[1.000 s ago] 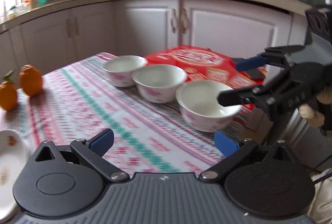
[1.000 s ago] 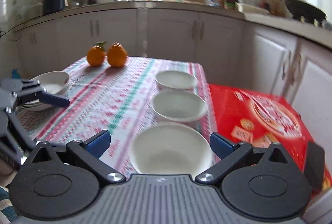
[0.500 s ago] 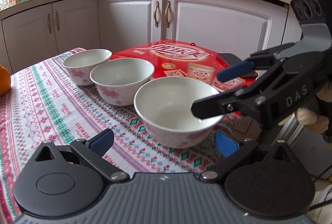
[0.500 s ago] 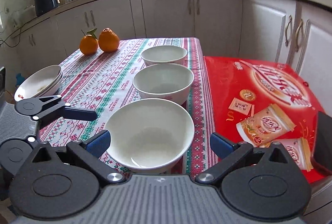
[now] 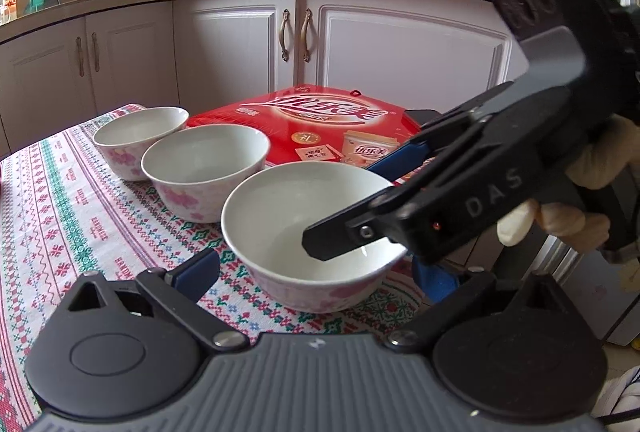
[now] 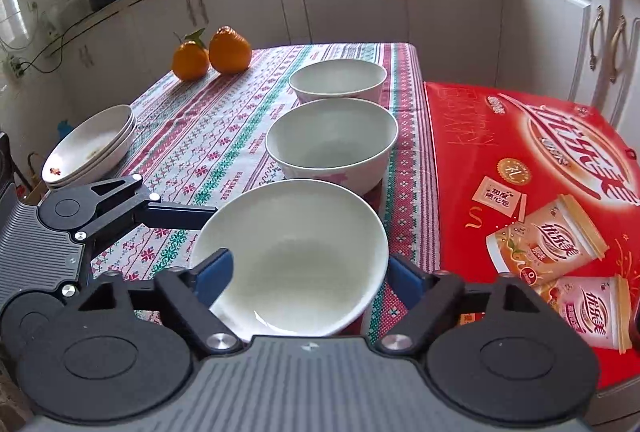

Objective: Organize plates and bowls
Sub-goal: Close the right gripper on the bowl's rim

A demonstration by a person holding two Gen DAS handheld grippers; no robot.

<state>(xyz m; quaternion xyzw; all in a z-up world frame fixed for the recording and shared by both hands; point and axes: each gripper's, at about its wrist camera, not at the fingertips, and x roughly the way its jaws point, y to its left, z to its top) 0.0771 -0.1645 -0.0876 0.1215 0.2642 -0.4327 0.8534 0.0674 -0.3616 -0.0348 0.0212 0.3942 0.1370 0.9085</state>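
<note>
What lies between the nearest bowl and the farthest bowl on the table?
A third bowl, the middle bowl, sits between the nearest bowl and the farthest bowl; the right wrist view shows the row best.

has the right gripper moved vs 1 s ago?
Yes. The right gripper has come forward and down over the nearest white ceramic bowl; against the red snack carton, that bowl now sits between its open fingers.

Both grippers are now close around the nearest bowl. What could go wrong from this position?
The two hand-held grippers, left and right, crowd the same near white ceramic bowl, so they may collide. The bowl sits by the edge of the patterned tablecloth, beside the red cardboard box; a push could tip it off.
</note>
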